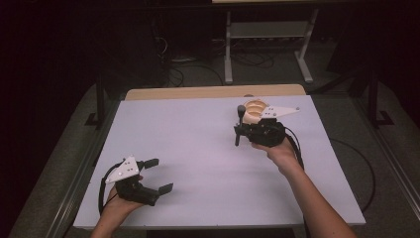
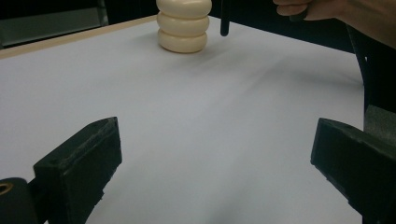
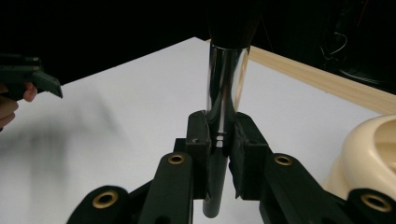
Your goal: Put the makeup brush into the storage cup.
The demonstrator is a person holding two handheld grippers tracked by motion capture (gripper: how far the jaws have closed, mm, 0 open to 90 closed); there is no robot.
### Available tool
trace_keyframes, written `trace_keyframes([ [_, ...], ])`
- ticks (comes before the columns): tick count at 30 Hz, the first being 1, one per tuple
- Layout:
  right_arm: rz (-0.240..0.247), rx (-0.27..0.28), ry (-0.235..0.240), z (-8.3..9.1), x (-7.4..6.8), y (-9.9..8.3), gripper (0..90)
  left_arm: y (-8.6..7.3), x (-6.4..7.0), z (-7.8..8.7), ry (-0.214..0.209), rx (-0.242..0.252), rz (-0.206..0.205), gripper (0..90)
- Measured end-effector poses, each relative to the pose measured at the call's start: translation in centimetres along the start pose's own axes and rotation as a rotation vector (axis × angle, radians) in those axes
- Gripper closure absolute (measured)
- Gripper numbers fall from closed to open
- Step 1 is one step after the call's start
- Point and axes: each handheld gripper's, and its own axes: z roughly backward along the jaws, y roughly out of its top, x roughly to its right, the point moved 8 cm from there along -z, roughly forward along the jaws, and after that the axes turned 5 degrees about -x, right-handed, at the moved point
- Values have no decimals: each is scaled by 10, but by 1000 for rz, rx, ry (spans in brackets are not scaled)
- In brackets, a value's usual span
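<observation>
My right gripper (image 1: 239, 132) is shut on a brush (image 1: 239, 124) with a black handle, a chrome collar (image 3: 226, 79) and a dark head, held roughly upright over the table's far right. The jaws clamp where collar meets handle, seen close in the right gripper view (image 3: 219, 140). The handle's lower end (image 2: 224, 18) hangs beside a cream ribbed holder (image 1: 255, 110), which also appears as a cream ribbed holder (image 2: 183, 25) at the far end of the left gripper view. My left gripper (image 1: 161, 174) rests near the front left, open and holding nothing, its jaws wide apart (image 2: 215, 140).
A white table top (image 1: 198, 148) has a wooden strip (image 1: 198, 92) along its far edge. Cables trail from both grippers. A desk frame (image 1: 267, 44) and wires stand on the dark floor beyond. The cream holder (image 3: 369, 149) sits just right of the right gripper's jaws.
</observation>
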Motion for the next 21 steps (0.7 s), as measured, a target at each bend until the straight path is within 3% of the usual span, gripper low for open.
trace_keyframes([
  [21, -29, 31, -41, 13, 25, 22, 781, -1, 0, 0, -10, -1, 0, 17],
])
